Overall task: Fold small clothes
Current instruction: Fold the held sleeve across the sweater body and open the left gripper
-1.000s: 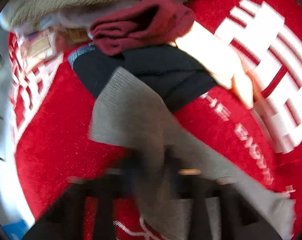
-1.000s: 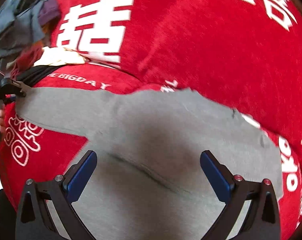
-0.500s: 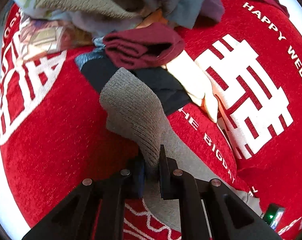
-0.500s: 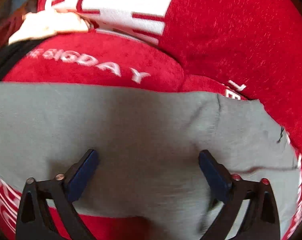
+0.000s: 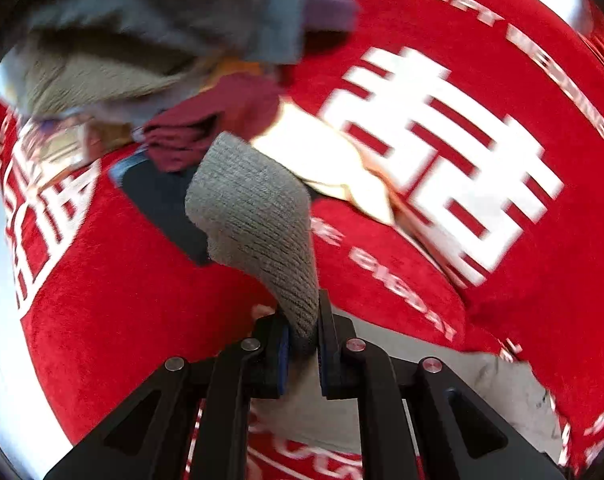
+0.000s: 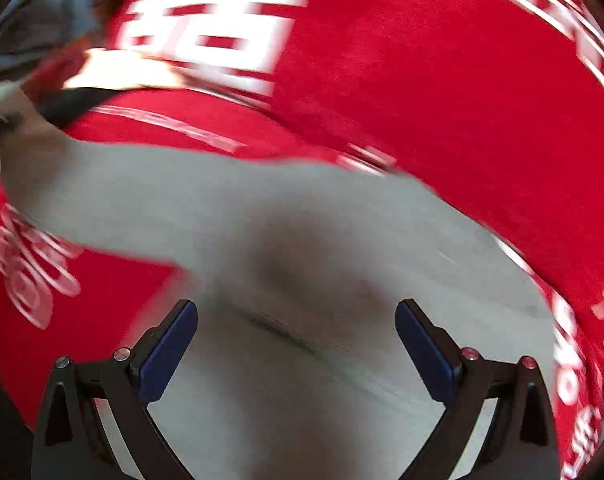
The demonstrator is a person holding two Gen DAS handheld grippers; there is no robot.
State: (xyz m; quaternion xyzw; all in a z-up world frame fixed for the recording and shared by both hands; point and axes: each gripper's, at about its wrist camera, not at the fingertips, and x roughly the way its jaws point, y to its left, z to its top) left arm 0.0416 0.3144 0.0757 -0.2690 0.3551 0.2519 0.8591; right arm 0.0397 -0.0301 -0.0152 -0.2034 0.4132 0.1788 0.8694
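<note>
1. Left gripper (image 5: pixel 302 340): jaws clenched on the ribbed cuff end of the soft grey knit garment (image 5: pixel 258 216); cuff stands up past the tips and curls fwd over them.
2. Right gripper (image 6: pixel 296 344): jaws released, wide apart, nothing between the pads; the garment's flat grey body (image 6: pixel 302 380) lies directly under and ahead of them. View is blurred, so can't tell if tips touch the cloth.
3. Handling, judged: light, limp, stretchy knit w/ no stiffness; sags from any single pinch and drags on the plush. Not fragile or slippery. Best hold looks like cuff/hem edges, where the rib is thicker, w/ the other side pinned or pinched at the body edge.
4. Beyond the left tips: loose pile of clothes (image 5: pixel 174 40), incl. a dark red folded piece (image 5: pixel 206 128), a black one (image 5: pixel 162 196) and a cream one (image 5: pixel 325 160), close to the cuff.
5. Surface: red plush cloth w/ white lettering (image 5: pixel 441 152), bunched into a ridge beside the garment. Room barely visible past the edges.
</note>
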